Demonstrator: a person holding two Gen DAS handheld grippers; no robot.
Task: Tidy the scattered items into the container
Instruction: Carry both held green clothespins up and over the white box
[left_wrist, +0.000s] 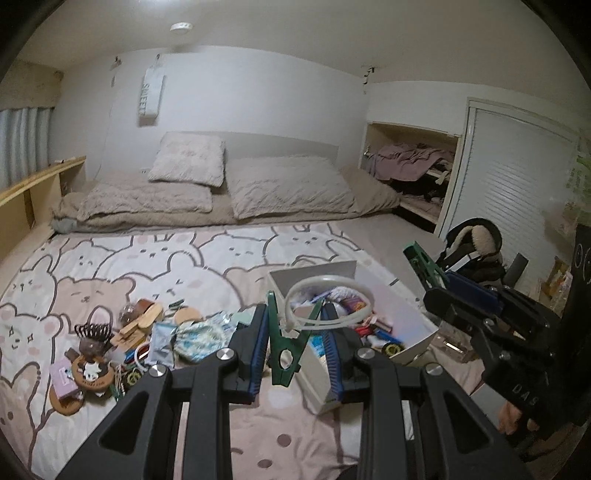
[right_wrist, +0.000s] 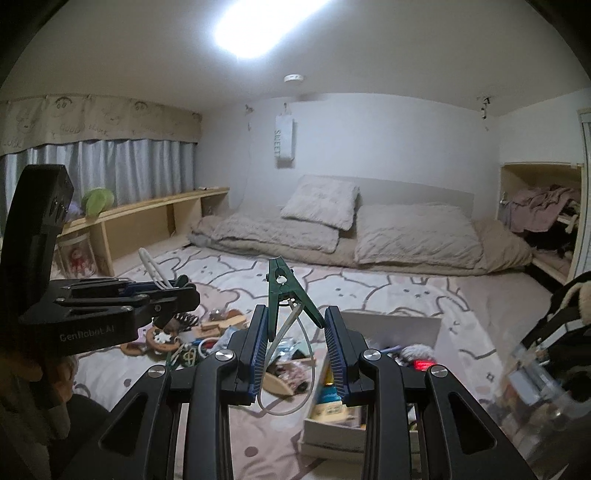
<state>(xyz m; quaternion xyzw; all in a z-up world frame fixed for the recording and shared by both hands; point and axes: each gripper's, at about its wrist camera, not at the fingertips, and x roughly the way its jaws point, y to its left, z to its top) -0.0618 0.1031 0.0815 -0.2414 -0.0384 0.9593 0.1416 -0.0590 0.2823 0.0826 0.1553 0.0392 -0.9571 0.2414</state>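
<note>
Grippers, left (left_wrist: 295, 325) and right (right_wrist: 295, 328), each clamp green clothespin (left_wrist: 282, 350) with white loop over white box (left_wrist: 406, 314), poised for drop; clutter pile (left_wrist: 122, 339) awaits.

A bed cover (left_wrist: 155, 266) printed with cartoon bears and rabbits is carrying everything. A white box (left_wrist: 413, 314) is sitting on it, and just to its left a heap of small items (left_wrist: 122, 343) is lying scattered, with pillows (left_wrist: 288, 186) resting behind.

Green clothespin (left_wrist: 286, 345) with white loop above open white box (left_wrist: 402, 306).
</note>
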